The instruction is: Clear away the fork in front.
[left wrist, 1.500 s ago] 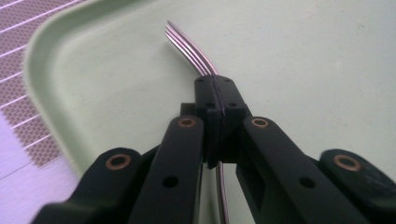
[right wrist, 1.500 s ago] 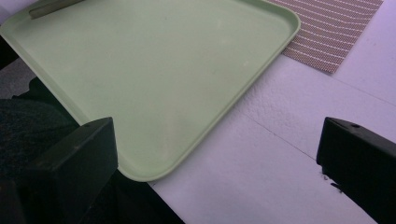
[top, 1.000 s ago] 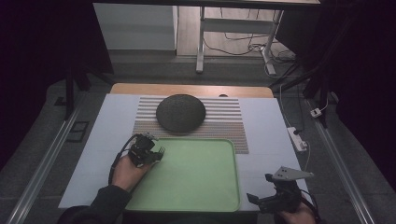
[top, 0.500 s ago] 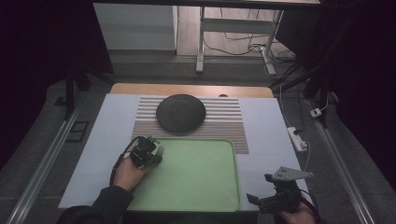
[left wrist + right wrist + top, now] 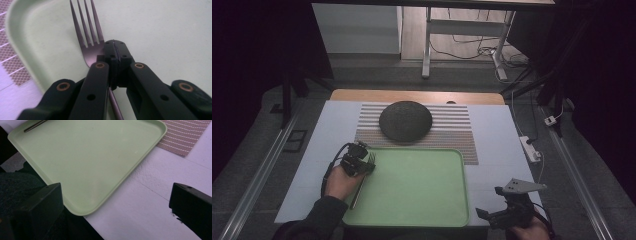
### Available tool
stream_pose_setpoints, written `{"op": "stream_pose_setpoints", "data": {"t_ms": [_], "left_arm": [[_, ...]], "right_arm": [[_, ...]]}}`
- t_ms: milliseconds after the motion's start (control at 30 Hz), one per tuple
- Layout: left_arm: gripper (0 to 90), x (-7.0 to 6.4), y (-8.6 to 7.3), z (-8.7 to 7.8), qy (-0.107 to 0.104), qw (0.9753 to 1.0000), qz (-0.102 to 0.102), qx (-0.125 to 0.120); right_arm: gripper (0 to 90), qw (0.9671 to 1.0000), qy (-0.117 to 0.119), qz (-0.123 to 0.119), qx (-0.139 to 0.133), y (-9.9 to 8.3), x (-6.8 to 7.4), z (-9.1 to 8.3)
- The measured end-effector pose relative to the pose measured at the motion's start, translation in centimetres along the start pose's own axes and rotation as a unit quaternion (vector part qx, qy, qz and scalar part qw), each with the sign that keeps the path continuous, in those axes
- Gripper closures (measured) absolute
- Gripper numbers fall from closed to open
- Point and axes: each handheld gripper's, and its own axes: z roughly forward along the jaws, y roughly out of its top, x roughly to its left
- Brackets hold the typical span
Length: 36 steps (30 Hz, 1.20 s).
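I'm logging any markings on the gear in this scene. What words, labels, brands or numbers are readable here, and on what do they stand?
None can be read.
The fork, the green tray, the striped mat and the dark round plate show no print.
The left gripper, shut on the fork's neck, and the open right gripper bear no legible label.

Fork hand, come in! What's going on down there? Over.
Left gripper shut on thin metal fork, over left edge of light green plastic tray. Right gripper open, idle beside tray's near right corner. Nothing in the way.
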Motion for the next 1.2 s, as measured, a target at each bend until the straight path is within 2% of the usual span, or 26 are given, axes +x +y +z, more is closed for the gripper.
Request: {"op": "stream_pose_setpoints", "data": {"t_ms": [133, 267, 400, 533, 667, 900, 1033, 1200], "left_arm": [[88.5, 0.3, -0.1, -0.1, -0.004, 0.9999, -0.009, -0.002], [87.9, 0.3, -0.1, -0.1, -0.004, 1.0000, -0.008, -0.004], [82.6, 0.0, -0.1, -0.1, -0.005, 1.0000, -0.004, -0.004], [75.8, -0.3, 0.0, -0.5, -0.002, 0.9999, 0.005, -0.016], [71.0, -0.6, 0.0, -1.2, -0.015, 0.9993, 0.013, -0.031], [56.5, -1.2, -0.5, -2.8, -0.017, 0.9971, 0.038, -0.064], [47.7, -1.1, -1.0, -3.7, -0.032, 0.9950, 0.038, -0.087], [37.2, -1.2, -1.8, -4.7, -0.051, 0.9921, 0.047, -0.104]], "right_arm": [[0.0, 1.0000, 0.001, 0.001, 0.002, 0.0, 0.0, 0.0], [0.0, 1.0000, 0.000, 0.000, 0.006, 0.0, 0.0, 0.1], [0.0, 1.0000, 0.002, 0.001, 0.006, 0.0, 0.0, 0.1], [0.0, 1.0000, 0.002, 0.002, 0.006, 0.0, -0.1, 0.1], [0.0, 1.0000, 0.003, 0.003, 0.005, 0.0, -0.1, 0.1], [0.0, 1.0000, 0.005, 0.004, 0.005, 0.0, -0.1, 0.1], [0.0, 1.0000, 0.005, 0.004, 0.005, 0.0, -0.1, 0.1], [0.0, 1.0000, 0.005, 0.006, 0.006, 0.0, -0.1, 0.1]]}}
